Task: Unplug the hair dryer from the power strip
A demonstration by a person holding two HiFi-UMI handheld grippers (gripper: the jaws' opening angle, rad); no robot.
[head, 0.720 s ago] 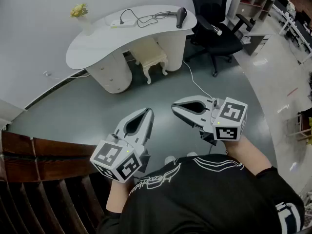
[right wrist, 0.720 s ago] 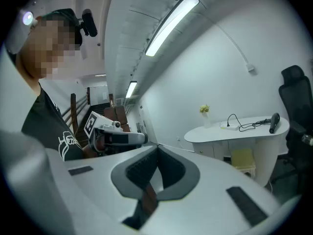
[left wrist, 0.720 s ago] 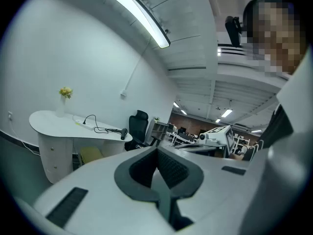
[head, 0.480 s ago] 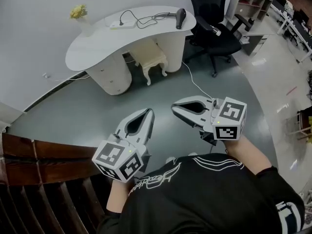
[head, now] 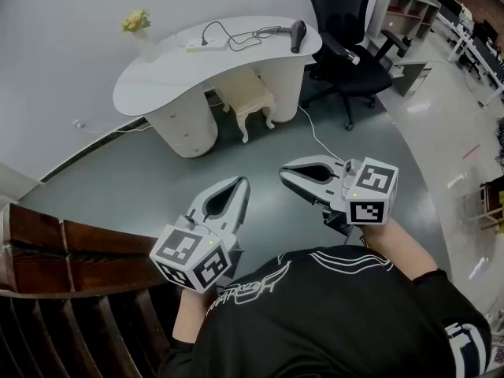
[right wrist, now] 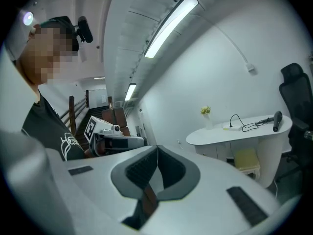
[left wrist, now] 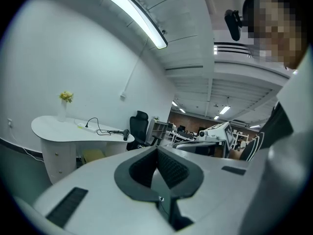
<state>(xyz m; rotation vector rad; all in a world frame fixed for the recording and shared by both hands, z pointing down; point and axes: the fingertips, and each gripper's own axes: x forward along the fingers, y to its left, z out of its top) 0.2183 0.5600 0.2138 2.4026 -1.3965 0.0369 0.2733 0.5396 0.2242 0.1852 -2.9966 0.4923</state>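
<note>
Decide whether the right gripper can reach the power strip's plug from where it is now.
Probably not yet. The right gripper sits close to the person, while the power strip lies on the desk across open floor. Nothing blocks the path; it is simply far off.

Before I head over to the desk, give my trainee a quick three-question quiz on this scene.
1. True or false: the left gripper touches the power strip.
2. Where on the desk does the hair dryer lie? A, the end by the office chair; B, the middle; C, the opposite end.
3. Fill in: the right gripper has its jaws ___, holding nothing.
Key: 1 false; 2 A; 3 shut.
</note>
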